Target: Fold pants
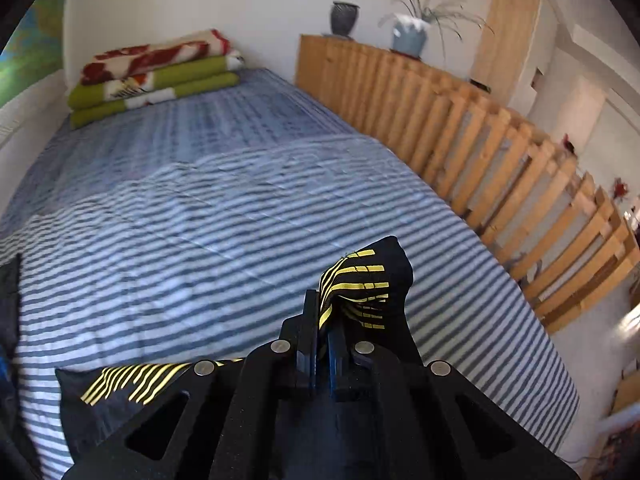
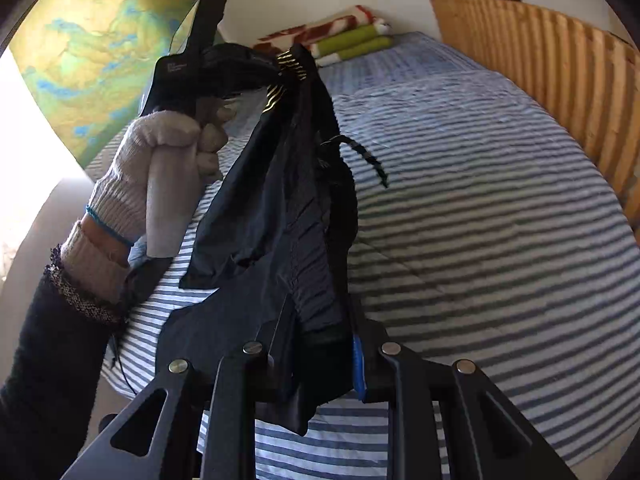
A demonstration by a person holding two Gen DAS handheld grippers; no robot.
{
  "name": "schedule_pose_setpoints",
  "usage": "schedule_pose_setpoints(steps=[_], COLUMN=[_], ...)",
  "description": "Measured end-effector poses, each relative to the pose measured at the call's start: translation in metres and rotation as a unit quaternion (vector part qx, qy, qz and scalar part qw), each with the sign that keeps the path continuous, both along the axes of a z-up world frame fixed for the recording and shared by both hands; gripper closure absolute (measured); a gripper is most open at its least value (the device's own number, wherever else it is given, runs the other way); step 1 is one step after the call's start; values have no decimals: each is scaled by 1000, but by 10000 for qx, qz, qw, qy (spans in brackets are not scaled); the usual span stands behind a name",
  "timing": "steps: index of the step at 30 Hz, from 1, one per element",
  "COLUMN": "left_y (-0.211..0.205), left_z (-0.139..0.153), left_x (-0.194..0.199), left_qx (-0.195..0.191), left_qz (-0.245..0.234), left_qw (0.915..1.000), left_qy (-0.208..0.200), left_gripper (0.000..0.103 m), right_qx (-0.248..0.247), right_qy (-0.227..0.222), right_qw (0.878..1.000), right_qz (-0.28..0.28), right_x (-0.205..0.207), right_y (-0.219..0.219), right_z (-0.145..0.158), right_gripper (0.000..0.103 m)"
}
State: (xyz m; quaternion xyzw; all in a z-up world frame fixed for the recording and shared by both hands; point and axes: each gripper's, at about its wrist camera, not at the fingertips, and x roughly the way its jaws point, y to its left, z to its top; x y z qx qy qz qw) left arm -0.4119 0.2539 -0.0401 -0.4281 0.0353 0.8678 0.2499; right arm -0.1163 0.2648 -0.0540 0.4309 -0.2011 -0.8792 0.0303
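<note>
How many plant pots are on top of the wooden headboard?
2. A dark empty pot stands on the left of the wooden headboard, and a pale blue pot holding a spiky plant sits to its right. Others may lie outside the frame.

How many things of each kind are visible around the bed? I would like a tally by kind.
Pants: 1
Grippers: 2, left gripper and right gripper
Folded blankets: 1 stack, number inside unclear
Pots: 2, dark pot and plant pot
Bed: 1
Total: 7
</note>
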Motion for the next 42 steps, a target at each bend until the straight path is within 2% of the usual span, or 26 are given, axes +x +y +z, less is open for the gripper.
schedule_pose_setpoints(steps=[4, 5, 7, 9, 11, 13, 16, 20, 23, 28, 33, 36, 39, 40, 41, 42], left_y=[95, 105, 110, 97, 66, 14, -74, -188, -255, -303, -300, -304, -303, -300, -296, -295], left_z=[-67, -78, -92, -90, -79, -66, -49, -55, -68, -99, -146, -166, -178, -179, -181, -181], left_x=[-1, 0, 9, 11, 10, -7, -25, -51, -66, -85, -103, -116, -122, -122, -121, -121], left_qx=[-194, -260, -277, -240, -192, -78, -186, -178, -115, -170, -310, -63, 193, 127, -31, -60], left_qz=[-492, -508, -567, -610, -542, -353, 227, 1062, 1572, 1834, 1867, 1981, 2038, 2010, 1992, 2006], left_qw=[9948, 9934, 9917, 9921, 9942, 9961, 9978, 9916, 9836, 9768, 9725, 9687, 9668, 9690, 9707, 9712], left_qy=[-873, -994, -1123, -1071, -908, -809, -597, -719, -873, -1096, -1359, -1497, -1530, -1428, -1344, -1286], left_gripper=[92, 89, 70, 59, 58, 58, 58, 58, 58, 58, 58, 58, 61, 88, 101, 101], right_qx=[136, 163, 196, 175, 150, 84, 55, 187, 474, 289, 346, 450, 412, 389, 367, 376], right_qy=[-536, -693, -897, -949, -889, -756, -509, -177, -37, -26, -222, -342, -510, -551, -576, -592], right_qw=[9969, 9953, 9924, 9913, 9908, 9909, 9913, 9940, 9934, 9949, 9938, 9913, 9877, 9864, 9850, 9837], right_qz=[-567, -652, -815, -893, -1006, -1110, -1214, -1067, -1048, -963, -1031, -1185, -1420, -1500, -1587, -1658], right_x=[1, -1, -3, 1, 7, 7, -6, -53, -95, -144, -165, -167, -166, -166, -165, -165], right_y=[43, 52, 67, 77, 85, 91, 96, 89, 73, 59, 62, 74, 93, 100, 108, 114], right_z=[-41, -52, -64, -69, -67, -61, -48, -40, -46, -65, -81, -90, -101, -104, -106, -107], right_gripper=[82, 79, 78, 76, 73, 72, 72, 69, 69, 69, 69, 69, 69, 69, 69, 69])
